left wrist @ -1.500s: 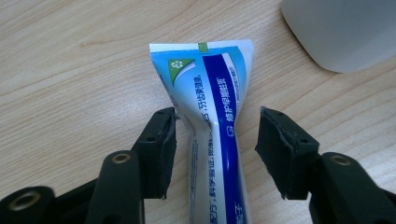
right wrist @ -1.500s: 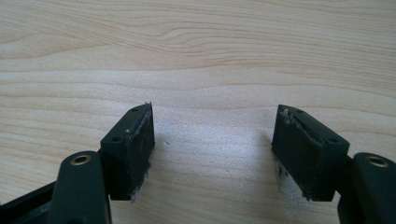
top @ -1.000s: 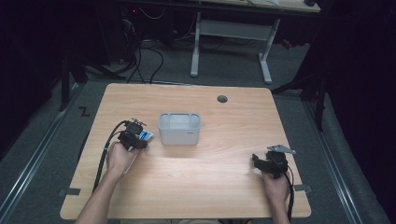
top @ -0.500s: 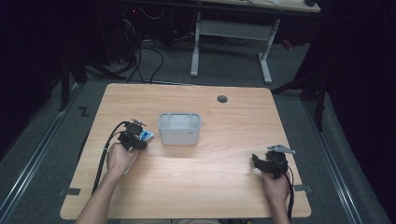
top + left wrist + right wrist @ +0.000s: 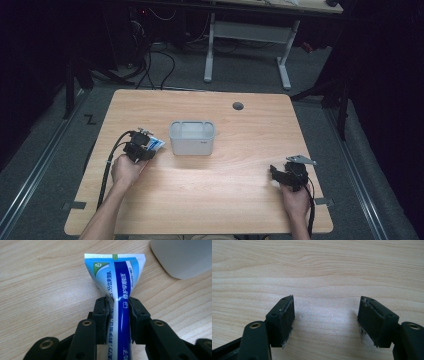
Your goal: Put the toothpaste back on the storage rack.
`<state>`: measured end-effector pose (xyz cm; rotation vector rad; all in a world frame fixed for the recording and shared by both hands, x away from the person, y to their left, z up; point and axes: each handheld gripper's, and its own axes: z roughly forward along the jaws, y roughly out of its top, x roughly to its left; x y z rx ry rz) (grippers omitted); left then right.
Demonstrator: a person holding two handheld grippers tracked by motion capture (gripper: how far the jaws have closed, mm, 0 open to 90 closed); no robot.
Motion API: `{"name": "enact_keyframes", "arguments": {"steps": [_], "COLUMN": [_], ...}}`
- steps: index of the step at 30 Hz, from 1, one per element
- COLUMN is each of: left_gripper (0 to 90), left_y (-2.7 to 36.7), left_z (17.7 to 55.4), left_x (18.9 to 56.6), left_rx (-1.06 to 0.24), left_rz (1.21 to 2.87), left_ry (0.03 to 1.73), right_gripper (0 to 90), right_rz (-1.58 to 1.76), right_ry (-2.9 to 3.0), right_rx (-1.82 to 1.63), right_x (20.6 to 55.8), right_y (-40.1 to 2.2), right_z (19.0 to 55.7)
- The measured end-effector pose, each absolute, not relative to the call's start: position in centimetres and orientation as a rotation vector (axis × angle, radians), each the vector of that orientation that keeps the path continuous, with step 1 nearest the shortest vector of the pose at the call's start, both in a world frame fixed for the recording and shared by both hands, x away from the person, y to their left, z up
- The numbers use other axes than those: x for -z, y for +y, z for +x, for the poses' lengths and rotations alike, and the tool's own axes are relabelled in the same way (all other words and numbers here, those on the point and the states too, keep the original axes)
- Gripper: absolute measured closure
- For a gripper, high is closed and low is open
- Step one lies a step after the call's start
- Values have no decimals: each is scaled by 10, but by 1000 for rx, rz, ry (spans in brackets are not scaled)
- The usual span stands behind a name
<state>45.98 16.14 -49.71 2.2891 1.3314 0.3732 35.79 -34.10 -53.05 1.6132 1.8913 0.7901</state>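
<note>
Closing over the last second, our left gripper [image 5: 117,307] now pinches the toothpaste tube [image 5: 117,287] on the table [image 5: 225,190], at nine o'clock of the plastic tub [image 5: 192,137]. Grasp done; lifting and dropping in remain, we judge. Our right gripper [image 5: 325,320] rests wide open, empty.

Dim workroom around a lit desk
Light-wood rectangular tabletop [image 5: 200,200] with a round dark cable hole [image 5: 238,106]; grey carpeted floor [image 5: 45,170]; black cables [image 5: 150,70] trail on it; a white-legged second table [image 5: 250,35] stands behind, in near darkness
</note>
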Motion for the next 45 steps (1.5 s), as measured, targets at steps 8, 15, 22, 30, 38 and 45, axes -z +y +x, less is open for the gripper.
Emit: {"name": "enact_keyframes", "arguments": {"steps": [8,15,22,30,38,45], "left_gripper": [722,726,731,738,745,753], "left_y": [166,171,178,185,187,190], "left_z": [452,445,436,430,422,417], "left_x": [484,473,460,448,434,426], "left_rx": [-376,-366,-378,-385,-396,-397], "left_rz": [2238,2205,2183,2144,2107,2073], "left_ry": [1302,1266,1236,1222,1190,1175], "right_gripper": [297,298,297,297,297,297], "right_rz": [1610,1609,1609,1610,1609,1609], "right_ry": [1893,1894,1895,1894,1895,1895], "right_rx": [-791,-793,-795,-796,-795,-796], "right_x": [531,531,531,531,531,531], "right_y": [-341,-341,-341,-341,-341,-341], "right_z": [358,358,358,358,358,358]}}
